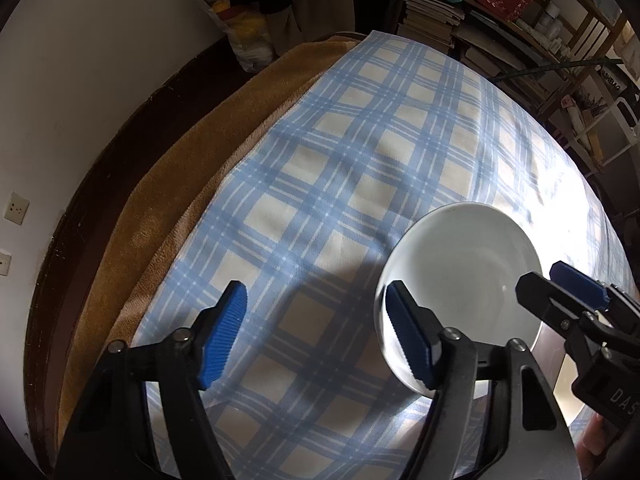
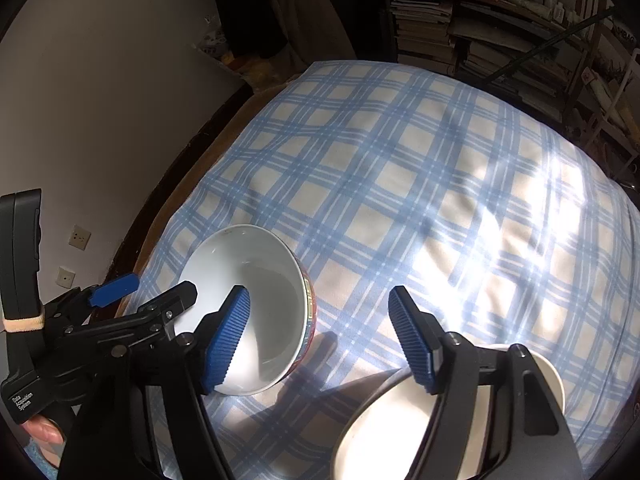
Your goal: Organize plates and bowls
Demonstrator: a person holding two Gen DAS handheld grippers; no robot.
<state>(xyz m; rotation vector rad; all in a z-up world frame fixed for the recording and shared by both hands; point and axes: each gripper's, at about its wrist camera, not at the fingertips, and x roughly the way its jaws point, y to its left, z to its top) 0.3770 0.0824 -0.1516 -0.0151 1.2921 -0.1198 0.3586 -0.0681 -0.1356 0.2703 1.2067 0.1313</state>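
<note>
Two claws, left claw [image 1: 316, 336] and right claw [image 2: 320, 338], both open and gripping nothing, flank the bowl [image 2: 256, 304]: rigid, glazed, slippery, breakable; pinch its rim wall.

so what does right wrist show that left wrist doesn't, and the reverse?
Only right wrist: the white bowl's banded red outer wall, a second cream-white bowl at the bottom edge, and fingers on the left gripper's handle.

Only left wrist: the tan fleece blanket along the cloth's left side.

Both: the same white bowl with one jaw of each gripper inside it, the right gripper reaching in, the blue-and-cream plaid cloth and the cluttered bookshelves.
</note>
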